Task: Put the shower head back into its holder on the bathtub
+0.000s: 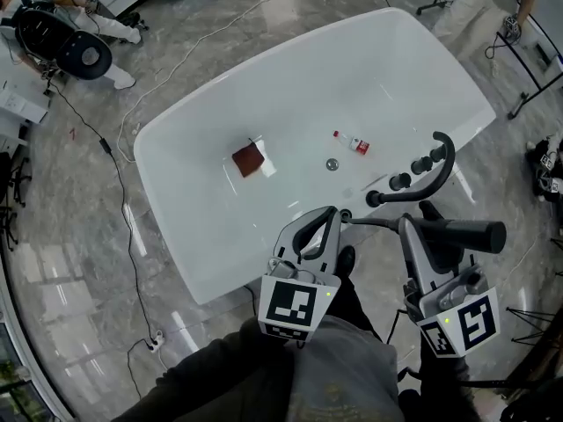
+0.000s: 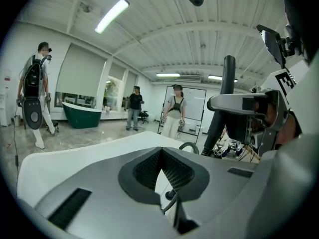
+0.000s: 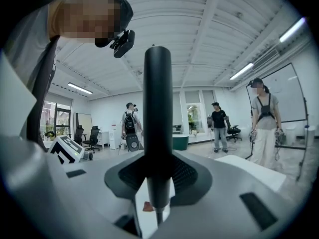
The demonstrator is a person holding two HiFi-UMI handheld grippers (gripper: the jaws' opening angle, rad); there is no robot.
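Right gripper [image 1: 422, 221] is clenched on the black shower head [image 1: 475, 235] just outside the bathtub [image 1: 220, 266] rim, left gripper [image 1: 322, 219] pinched shut and empty, so lower it level, hose [image 1: 374, 221] slack, toward the black rim fittings [image 1: 400, 182].

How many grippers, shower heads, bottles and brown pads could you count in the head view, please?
Grippers: 2 (left gripper, right gripper)
Shower head: 1
Small bottle: 1
Brown pad: 1
Total: 5
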